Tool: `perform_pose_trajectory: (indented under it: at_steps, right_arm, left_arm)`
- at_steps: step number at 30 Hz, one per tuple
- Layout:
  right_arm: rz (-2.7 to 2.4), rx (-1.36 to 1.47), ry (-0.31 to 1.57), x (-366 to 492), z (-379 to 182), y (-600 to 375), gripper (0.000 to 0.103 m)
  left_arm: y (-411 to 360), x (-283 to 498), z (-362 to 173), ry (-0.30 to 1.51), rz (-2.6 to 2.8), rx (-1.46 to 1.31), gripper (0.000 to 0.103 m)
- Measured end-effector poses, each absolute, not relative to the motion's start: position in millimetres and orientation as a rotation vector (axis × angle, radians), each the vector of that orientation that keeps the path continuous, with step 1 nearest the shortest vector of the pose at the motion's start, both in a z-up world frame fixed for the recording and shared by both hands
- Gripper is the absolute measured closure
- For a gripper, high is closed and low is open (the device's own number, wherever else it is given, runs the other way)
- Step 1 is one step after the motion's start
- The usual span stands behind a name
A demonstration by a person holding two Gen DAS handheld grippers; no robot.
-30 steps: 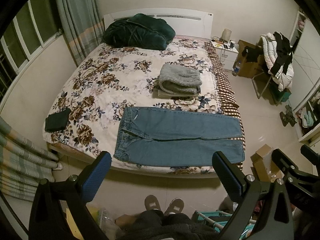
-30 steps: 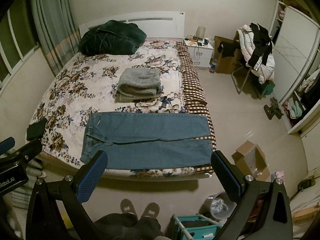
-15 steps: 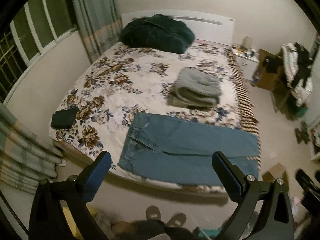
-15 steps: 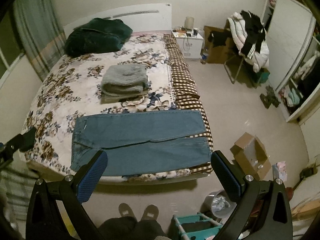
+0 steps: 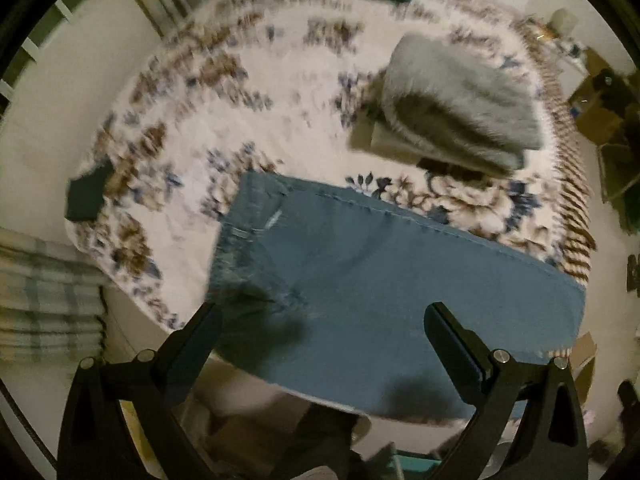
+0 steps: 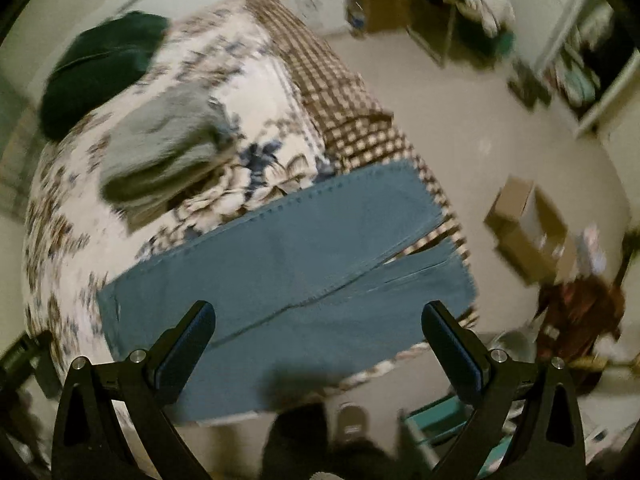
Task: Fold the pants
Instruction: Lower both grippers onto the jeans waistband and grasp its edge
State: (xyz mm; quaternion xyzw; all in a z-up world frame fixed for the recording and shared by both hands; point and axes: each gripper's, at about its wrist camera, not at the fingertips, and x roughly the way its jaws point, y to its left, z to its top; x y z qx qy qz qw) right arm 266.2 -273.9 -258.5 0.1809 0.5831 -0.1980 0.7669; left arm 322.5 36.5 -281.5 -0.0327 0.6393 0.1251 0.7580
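Observation:
Blue jeans (image 5: 380, 288) lie flat along the near edge of the floral bed (image 5: 240, 92), waist to the left, legs to the right. My left gripper (image 5: 320, 336) is open and empty, above the waist and crotch end. In the right wrist view the jeans (image 6: 288, 264) show both legs, with the hems at the right by the checkered bed edge. My right gripper (image 6: 318, 336) is open and empty, above the near leg. Both views are motion-blurred.
A stack of folded grey clothes (image 5: 460, 108) lies behind the jeans. A dark green bundle (image 6: 100, 68) sits at the headboard. A small dark item (image 5: 86, 196) lies at the bed's left edge. A cardboard box (image 6: 528, 228) and clutter stand on the floor to the right.
Both grippers have moved forward and down toward the bed; the jeans now fill much more of each view. The left swung over the waist, the right toward the legs. Jaws stay open.

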Motion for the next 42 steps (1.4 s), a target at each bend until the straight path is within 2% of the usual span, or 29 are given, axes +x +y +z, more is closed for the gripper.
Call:
perform_pose_trajectory:
  at_steps: [7, 14, 19, 22, 25, 26, 27, 29, 30, 31, 32, 33, 34, 37, 42]
  right_arm:
    - [-0.548, 0.630, 1.364, 379, -412, -333, 0.000]
    - [-0.651, 0.756, 1.436, 432, -525, -377, 0.000]
    - [-0.733, 0.839, 1.473, 458, -590, -406, 0.000]
    - [-0.764, 0.892, 1.486, 467, -619, -416, 0.000]
    - [-0.760, 0.901, 1.484, 471, -628, -416, 0.000]
    - [-0.754, 0.897, 1.478, 472, -629, -415, 0.001]
    - [-0.749, 0.889, 1.471, 470, -627, -415, 0.005]
    - [-0.749, 0.879, 1.456, 467, -622, -413, 0.019]
    - [-0.753, 0.873, 1.455, 466, -620, -413, 0.036]
    - [-0.758, 0.868, 1.447, 464, -617, -412, 0.054]
    - [-0.749, 0.877, 1.438, 464, -615, -412, 0.061]
    - [-0.738, 0.888, 1.435, 462, -613, -412, 0.077]
    - [-0.726, 0.900, 1.433, 461, -611, -411, 0.087]
    - [-0.686, 0.930, 1.416, 450, -599, -407, 0.095]
    - [-0.603, 0.957, 1.368, 412, -570, -408, 0.097]
  left_arm:
    - [73, 419, -409, 1.574, 0.387, -0.237, 0.000]
    - [104, 482, -519, 1.685, 0.520, -0.373, 0.000]
    - [118, 494, -561, 1.722, 0.597, -0.459, 0.000]
    - [120, 493, -566, 1.699, 0.618, -0.468, 0.000]
    - [114, 486, -550, 1.625, 0.614, -0.416, 0.019]
    - [111, 481, -543, 1.605, 0.611, -0.390, 0.038]
    - [109, 476, -536, 1.586, 0.605, -0.377, 0.062]
    - [108, 461, -521, 1.543, 0.593, -0.374, 0.082]
    - [109, 455, -515, 1.520, 0.572, -0.389, 0.094]
    - [109, 448, -508, 1.489, 0.540, -0.416, 0.096]
    - [108, 440, -498, 1.462, 0.527, -0.425, 0.097]
    - [109, 432, -491, 1.436, 0.516, -0.428, 0.098]
    - [108, 425, -482, 1.416, 0.510, -0.431, 0.098]
    - [108, 403, -445, 1.354, 0.492, -0.459, 0.099]
    - [116, 354, -393, 1.263, 0.438, -0.509, 0.099]
